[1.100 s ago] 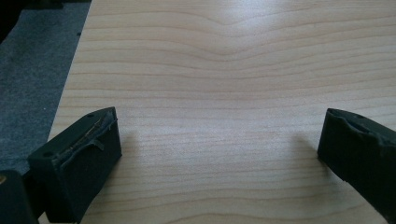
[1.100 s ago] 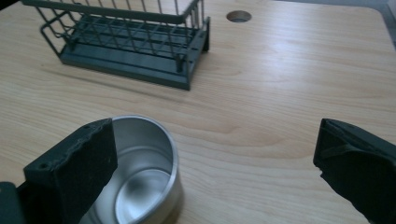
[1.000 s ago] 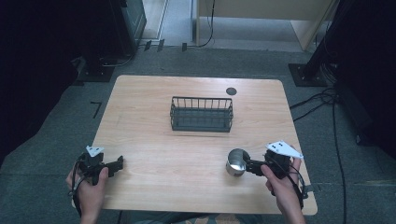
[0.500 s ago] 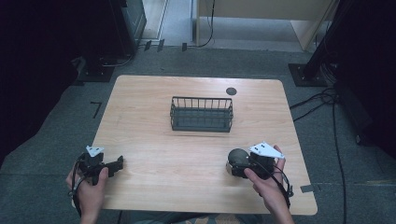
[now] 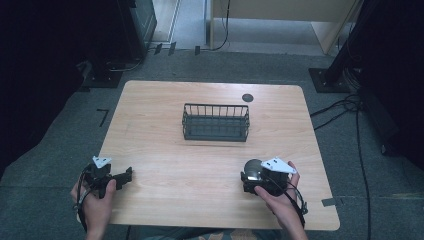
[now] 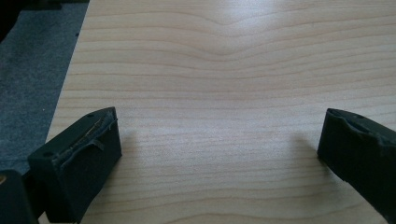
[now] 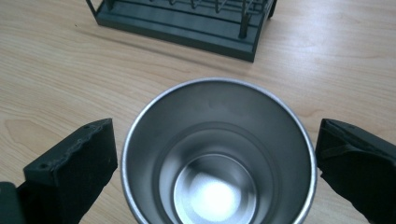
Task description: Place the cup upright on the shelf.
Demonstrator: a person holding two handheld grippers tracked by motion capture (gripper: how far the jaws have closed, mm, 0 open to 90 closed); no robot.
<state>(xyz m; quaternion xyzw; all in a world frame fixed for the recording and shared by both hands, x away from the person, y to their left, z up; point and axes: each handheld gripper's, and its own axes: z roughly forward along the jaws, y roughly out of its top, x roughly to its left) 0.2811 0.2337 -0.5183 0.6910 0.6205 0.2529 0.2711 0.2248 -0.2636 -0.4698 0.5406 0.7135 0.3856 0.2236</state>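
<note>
Between the parted jaws of the right gripper (image 7: 215, 158) stands a steel cup (image 7: 215, 154), upright and mouth up. Each jaw sits just outside the rim with a thin gap, so the jaws are spread and not yet bearing on the metal. In the high view the right gripper (image 5: 261, 181) sits at the cup (image 5: 253, 168) near the table's front right.

The cup looks thin-walled, empty and rigid, so it is probably light and will not give under pressure. Its polished, rounded wall is likely slippery against the pads. A sound hold would be across the widest part of the wall, a little below the rim, with both jaws square to it. A pinch high on the lip or off centre could let it squirt out or tip.

The left gripper (image 6: 219, 154) has its jaws wide apart with nothing between them but bare wood; in the high view the left gripper (image 5: 107, 177) rests near the front left edge, well apart from the cup.

Beyond the right jaws, past a stretch of bare top, sits a dark wire basket (image 7: 187, 18), empty as far as can be seen, near the table's middle (image 5: 216, 122).

The table (image 5: 165, 150) is pale wood-grain laminate, flat and smooth. Farther off a small dark disc (image 5: 247, 98) is set in the top near the back edge. Around the table lie grey carpet (image 5: 45, 165), cables (image 5: 350, 107) and dark stands.
</note>
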